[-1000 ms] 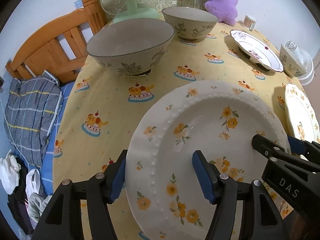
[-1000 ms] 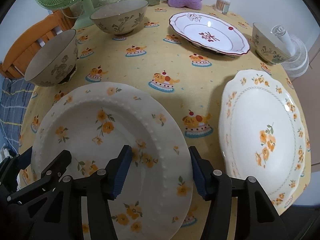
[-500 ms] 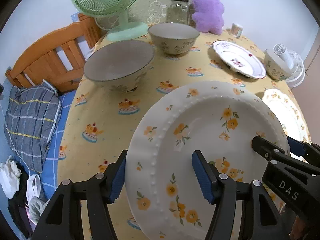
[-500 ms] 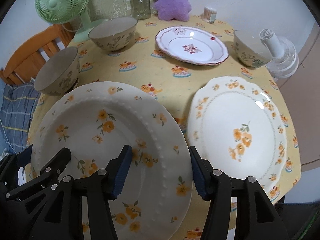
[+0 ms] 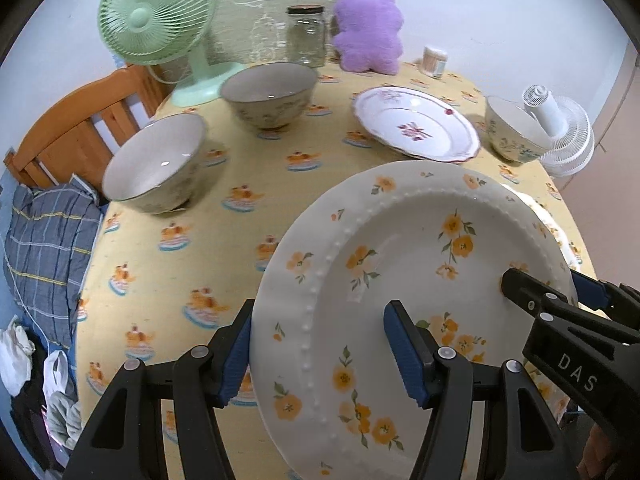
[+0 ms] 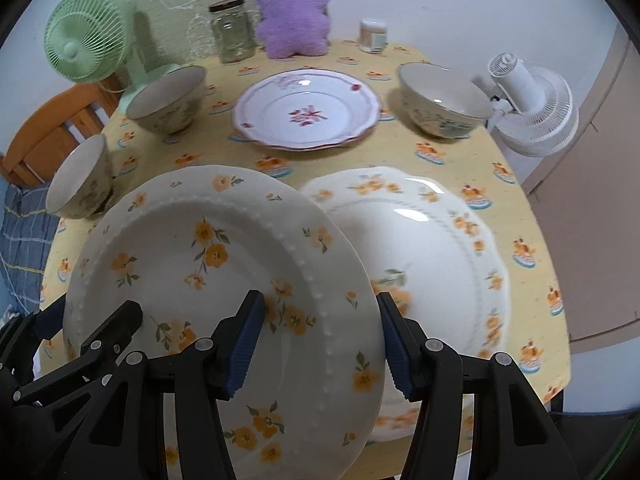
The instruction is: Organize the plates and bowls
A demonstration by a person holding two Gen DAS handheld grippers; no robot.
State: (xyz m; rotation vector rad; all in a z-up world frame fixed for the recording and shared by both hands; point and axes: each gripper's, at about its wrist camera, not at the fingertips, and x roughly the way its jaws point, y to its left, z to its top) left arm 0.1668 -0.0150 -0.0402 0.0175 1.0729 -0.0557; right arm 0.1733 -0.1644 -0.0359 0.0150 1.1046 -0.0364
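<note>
A white plate with a beaded rim and orange flowers (image 5: 400, 272) hangs tilted above the yellow tablecloth (image 5: 224, 240). My left gripper (image 5: 320, 344) is shut on its left rim, one pad on top and one behind. My right gripper (image 6: 320, 336) is shut on the right rim of the same beaded plate (image 6: 200, 248). Each gripper also shows at the other view's edge: the right gripper (image 5: 552, 288) and the left gripper (image 6: 88, 320). A scalloped orange-flower plate (image 6: 432, 240) lies on the table, partly hidden under the held one.
A pink-flowered plate (image 6: 304, 112) lies at the back. Three bowls stand around it: one back left (image 6: 168, 100), one far left (image 6: 78, 178), one right (image 6: 440, 98). Green fan (image 5: 156, 16), jar (image 5: 306, 36), purple plush (image 5: 368, 28), white fan (image 6: 532, 108), wooden chair (image 5: 80, 128).
Both grippers rose and drew back with the beaded plate. It has shifted right and now overlaps the scalloped plate. More of the table's far side shows.
</note>
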